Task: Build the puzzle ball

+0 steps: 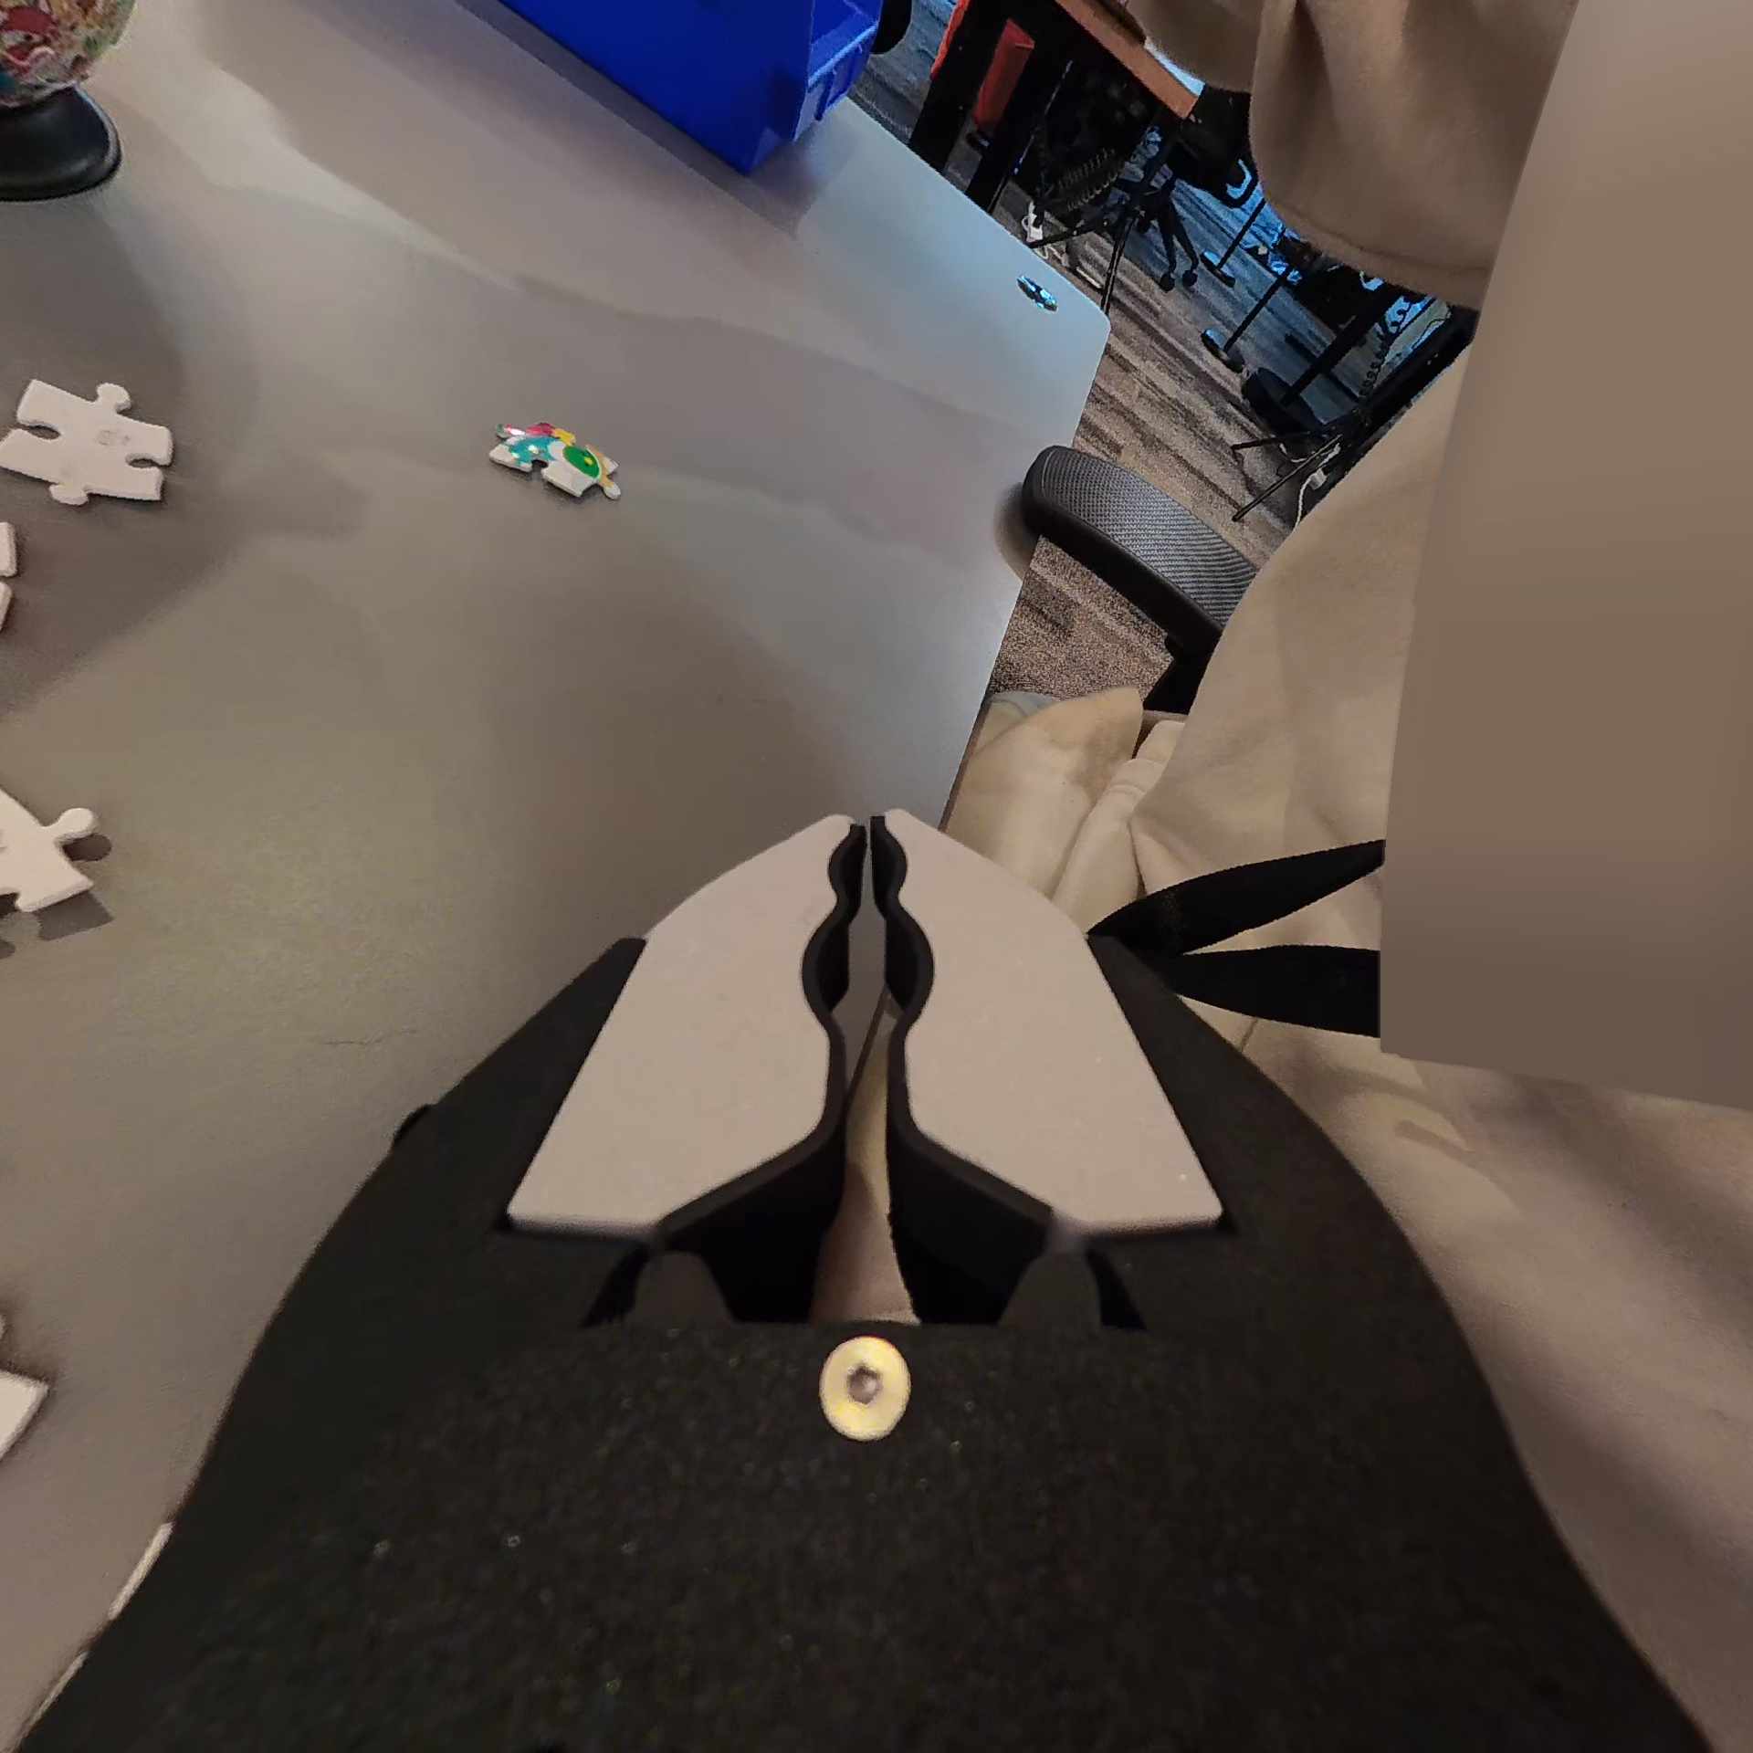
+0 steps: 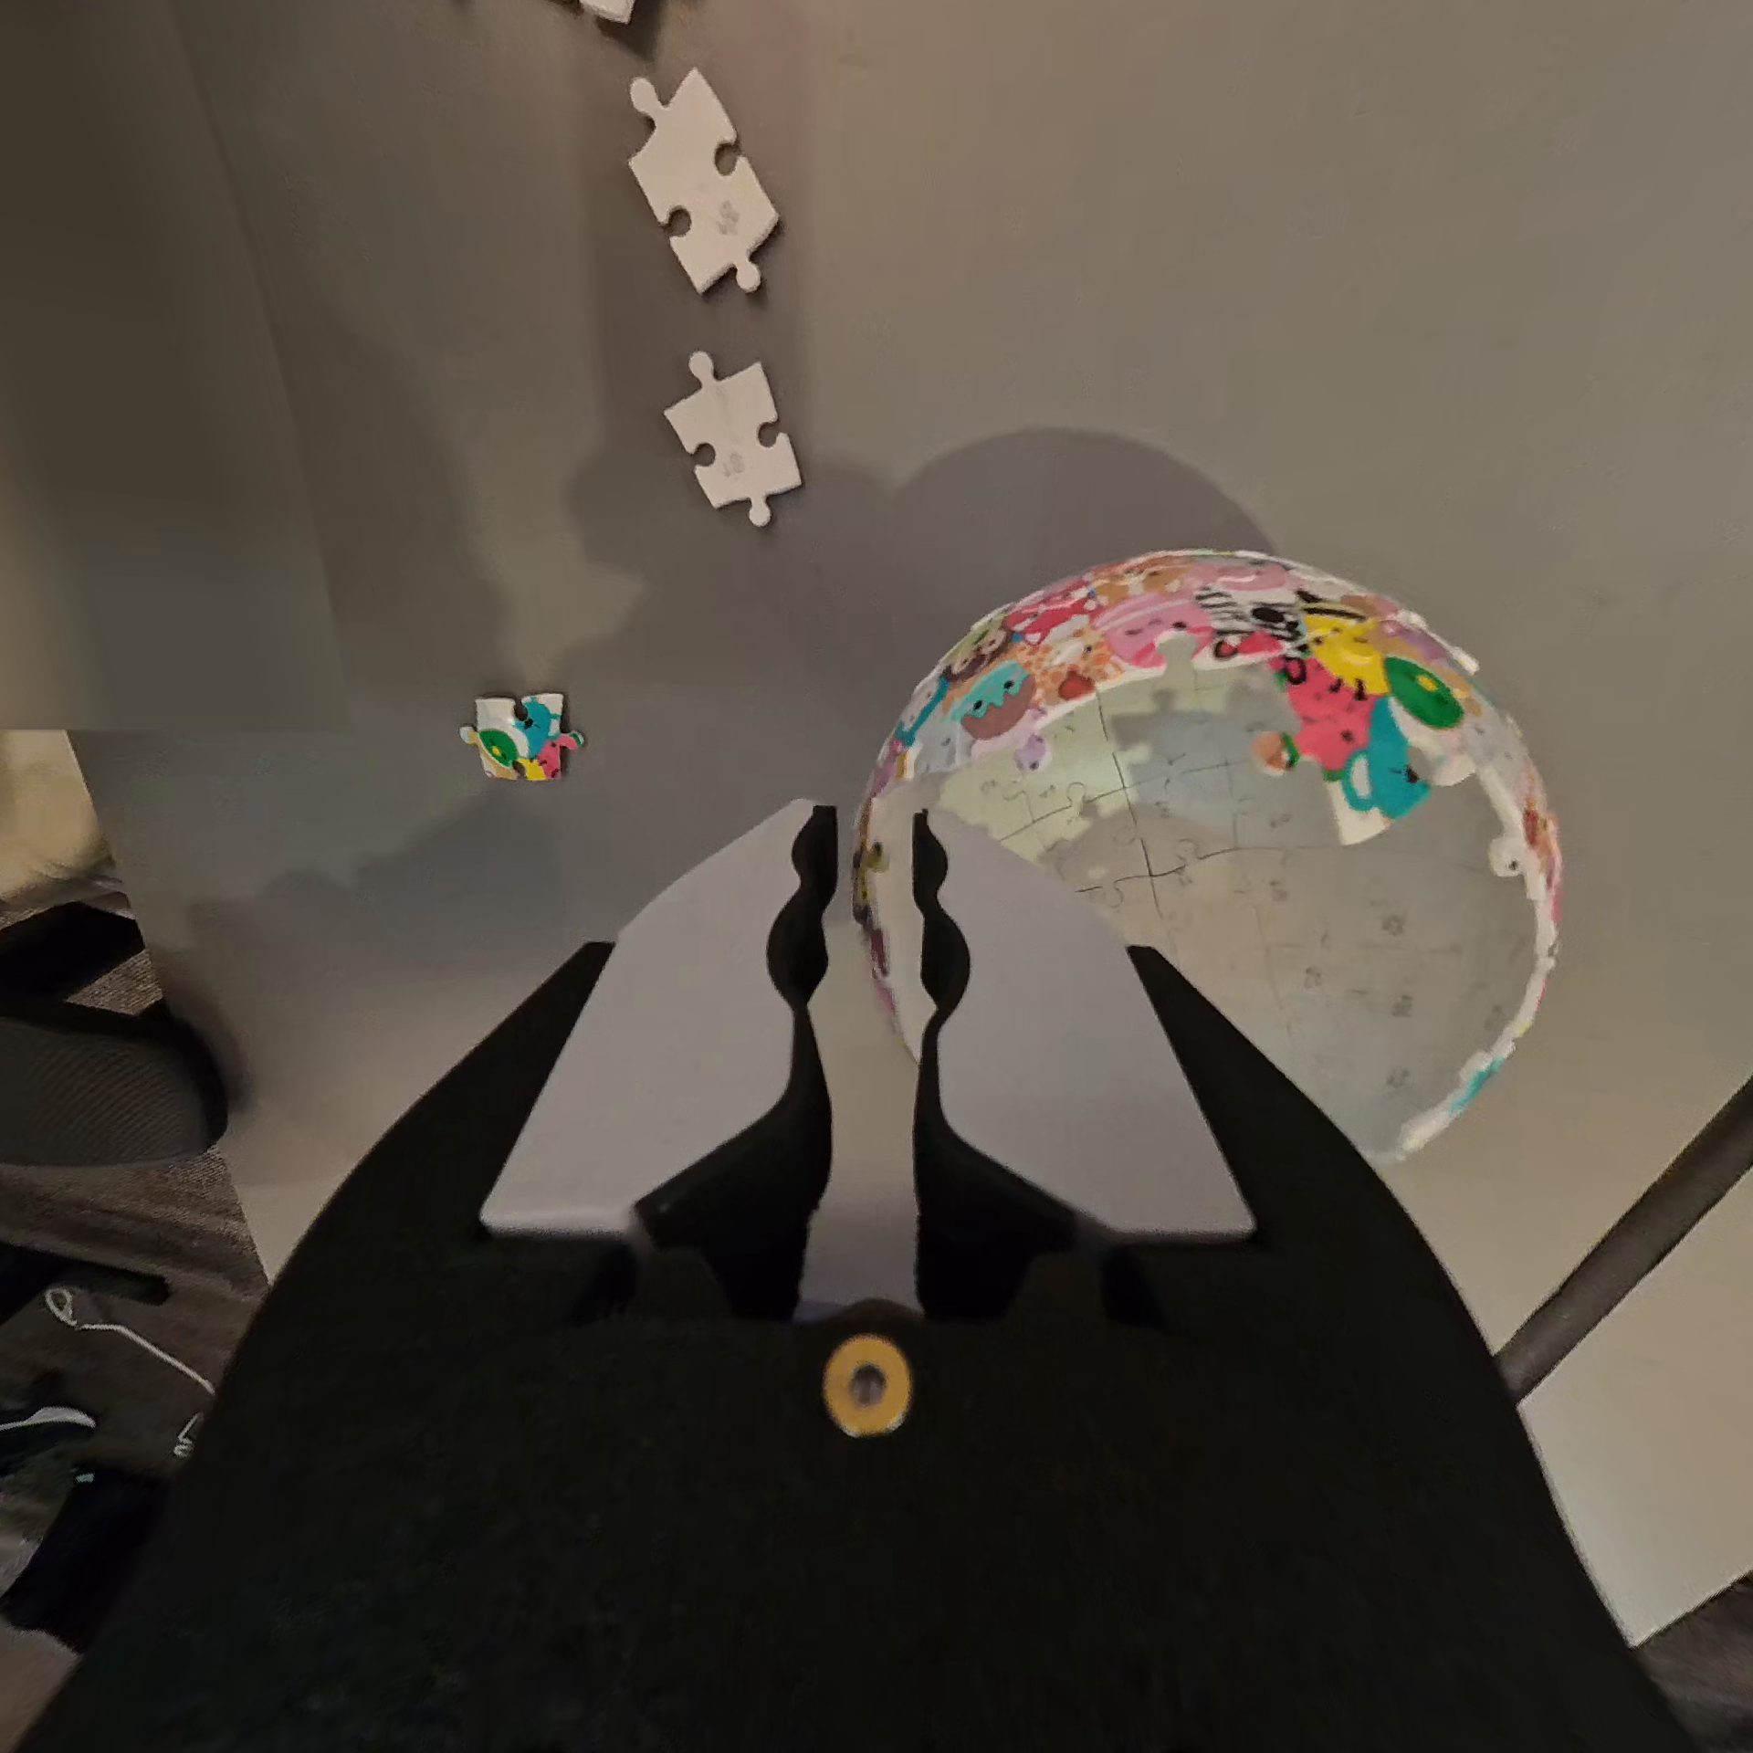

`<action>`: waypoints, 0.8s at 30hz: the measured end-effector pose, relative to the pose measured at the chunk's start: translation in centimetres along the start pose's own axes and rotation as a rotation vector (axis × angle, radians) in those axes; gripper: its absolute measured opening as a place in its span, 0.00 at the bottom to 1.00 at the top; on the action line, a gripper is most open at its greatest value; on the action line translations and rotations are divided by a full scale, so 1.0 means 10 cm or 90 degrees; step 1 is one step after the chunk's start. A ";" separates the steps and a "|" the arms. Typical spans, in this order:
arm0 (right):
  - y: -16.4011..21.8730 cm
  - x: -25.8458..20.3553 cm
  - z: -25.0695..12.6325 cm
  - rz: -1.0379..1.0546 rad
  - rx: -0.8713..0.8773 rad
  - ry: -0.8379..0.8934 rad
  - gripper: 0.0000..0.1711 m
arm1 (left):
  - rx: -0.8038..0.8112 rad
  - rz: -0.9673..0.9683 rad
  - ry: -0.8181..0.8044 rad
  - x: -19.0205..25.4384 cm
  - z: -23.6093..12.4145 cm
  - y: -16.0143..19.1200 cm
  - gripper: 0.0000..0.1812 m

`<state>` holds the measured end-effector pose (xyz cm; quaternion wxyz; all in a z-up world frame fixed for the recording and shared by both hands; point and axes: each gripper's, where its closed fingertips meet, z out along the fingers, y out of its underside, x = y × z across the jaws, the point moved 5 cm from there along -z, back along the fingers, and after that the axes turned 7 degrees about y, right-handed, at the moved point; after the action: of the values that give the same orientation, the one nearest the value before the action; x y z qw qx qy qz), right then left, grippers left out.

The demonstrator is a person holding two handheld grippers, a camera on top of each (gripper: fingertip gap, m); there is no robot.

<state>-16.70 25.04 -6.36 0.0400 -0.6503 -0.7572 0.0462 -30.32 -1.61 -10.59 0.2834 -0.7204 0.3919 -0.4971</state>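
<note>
The puzzle ball [image 2: 1233,806] is a part-built shell, colourful outside and white inside, with its open side facing the right wrist view. My right gripper [image 2: 868,830] straddles its near rim, one finger outside and one inside, closed on the rim. A loose colourful piece [image 2: 524,738] lies on the grey table to the left of it. In the left wrist view the ball [image 1: 47,47] sits on a black stand [image 1: 57,142] at the far left. My left gripper [image 1: 868,835] is shut and empty over the table's near edge. The colourful piece [image 1: 555,460] lies ahead of it.
White face-down pieces lie on the table [image 2: 707,180] [image 2: 735,441] [image 1: 90,441] [image 1: 38,858]. A blue bin [image 1: 721,66] stands at the back. A person in cream clothing [image 1: 1328,664] and a chair armrest [image 1: 1138,541] are beyond the table's right edge. The left gripper's tips are roughly 25 cm from the right gripper's. From my right tips it is roughly 15 cm to the loose colourful piece [image 2: 524,738]; from my left, 20 cm. It is also in sight in the left wrist view [image 1: 555,454].
</note>
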 end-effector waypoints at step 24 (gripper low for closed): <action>0.10 -0.06 -0.31 0.036 0.101 0.103 0.13 | 0.026 0.011 -0.060 -0.10 -0.08 -0.05 0.04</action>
<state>-15.26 24.63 -3.41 0.1513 -0.6678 -0.7267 0.0547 -31.13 -0.57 -10.42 0.3203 -0.7335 0.3744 -0.4682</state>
